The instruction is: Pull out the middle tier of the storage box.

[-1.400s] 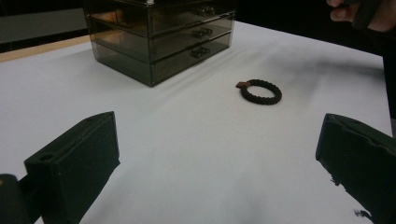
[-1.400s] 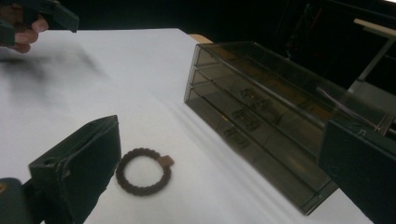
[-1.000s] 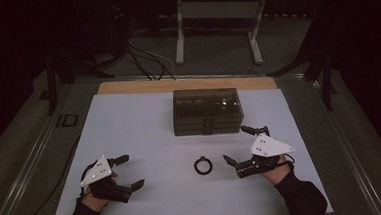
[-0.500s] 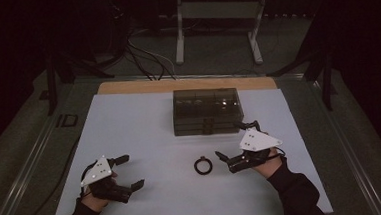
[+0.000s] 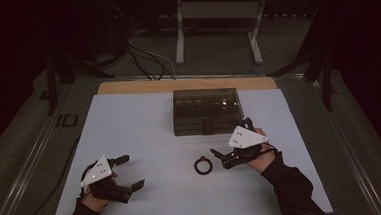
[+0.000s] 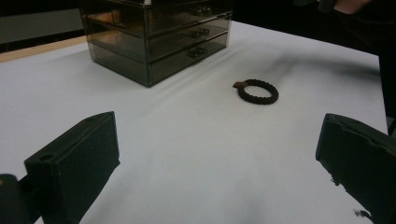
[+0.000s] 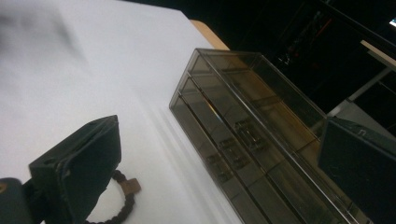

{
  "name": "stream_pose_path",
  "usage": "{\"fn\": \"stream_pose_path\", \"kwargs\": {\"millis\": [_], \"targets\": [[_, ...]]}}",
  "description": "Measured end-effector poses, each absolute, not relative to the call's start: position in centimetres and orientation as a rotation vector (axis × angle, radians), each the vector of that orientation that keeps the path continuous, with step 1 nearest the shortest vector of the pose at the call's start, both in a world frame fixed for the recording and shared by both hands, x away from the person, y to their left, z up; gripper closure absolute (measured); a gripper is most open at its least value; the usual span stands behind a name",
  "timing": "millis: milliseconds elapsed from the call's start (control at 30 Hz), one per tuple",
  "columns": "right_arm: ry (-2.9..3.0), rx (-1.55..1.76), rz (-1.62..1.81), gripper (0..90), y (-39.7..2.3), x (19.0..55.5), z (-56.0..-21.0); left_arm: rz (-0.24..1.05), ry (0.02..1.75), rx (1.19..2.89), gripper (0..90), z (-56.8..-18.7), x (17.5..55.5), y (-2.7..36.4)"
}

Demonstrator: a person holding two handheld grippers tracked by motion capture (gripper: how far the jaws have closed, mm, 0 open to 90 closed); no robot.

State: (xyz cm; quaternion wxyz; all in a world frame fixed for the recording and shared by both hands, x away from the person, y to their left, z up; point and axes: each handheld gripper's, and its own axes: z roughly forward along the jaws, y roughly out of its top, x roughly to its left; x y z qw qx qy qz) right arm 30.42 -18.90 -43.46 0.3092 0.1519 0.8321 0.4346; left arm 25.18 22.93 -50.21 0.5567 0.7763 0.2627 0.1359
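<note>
A dark braided bracelet (image 5: 203,166) lies flat on the white table sheet (image 5: 134,126), in front of a smoky transparent drawer box (image 5: 206,111). My right gripper (image 5: 229,136) is open, just right of the bracelet, its lower jaw close beside it, its upper jaw near the box's front right corner. In the right gripper view the bracelet (image 7: 122,201) peeks out behind the left jaw and the drawer box (image 7: 252,140) runs across between the jaws. My left gripper (image 5: 133,171) rests open at the front left; its view shows the bracelet (image 6: 258,91) and box (image 6: 154,37) farther off.
A wooden strip (image 5: 187,83) edges the table's far side. Beyond it stand a metal frame (image 5: 218,20) and cables (image 5: 140,55) on a dark floor. White sheet stretches between the two grippers and left of the box.
My right gripper has moved left and forward, closing in on the bracelet and the box's front corner. The left gripper and the bracelet have stayed put.
</note>
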Motion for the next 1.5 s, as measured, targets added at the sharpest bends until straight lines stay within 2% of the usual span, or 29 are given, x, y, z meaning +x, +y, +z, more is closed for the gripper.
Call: {"fn": "stream_pose_path", "kwargs": {"millis": [667, 733, 1000, 1167, 1200, 1500], "targets": [[2.218, 0.319, 0.913, 0.0, -17.4, 31.3, -45.0, 0.319, 0.621, 1.833, 0.8, -50.2, 25.2, 22.9], [2.215, 0.308, 0.888, 2.5, -17.2, 31.3, -45.2, 0.317, 0.62, 1.831, 0.9, -50.2, 25.2, 22.9], [2.202, 0.29, 0.784, 2.7, -16.3, 31.3, -45.9, 0.315, 0.619, 1.831, 0.8, -50.2, 25.2, 22.9], [2.186, 0.273, 0.696, 7.0, -15.9, 31.3, -46.6, 0.315, 0.619, 1.83, 0.8, -50.2, 25.2, 22.9], [2.179, 0.273, 0.684, 10.9, -15.8, 31.3, -46.7, 0.314, 0.62, 1.832, 0.9, -50.2, 25.2, 22.9], [2.188, 0.232, 0.554, 15.0, -14.8, 31.6, -47.7, 0.314, 0.619, 1.833, 0.9, -50.2, 25.2, 22.9]]}}
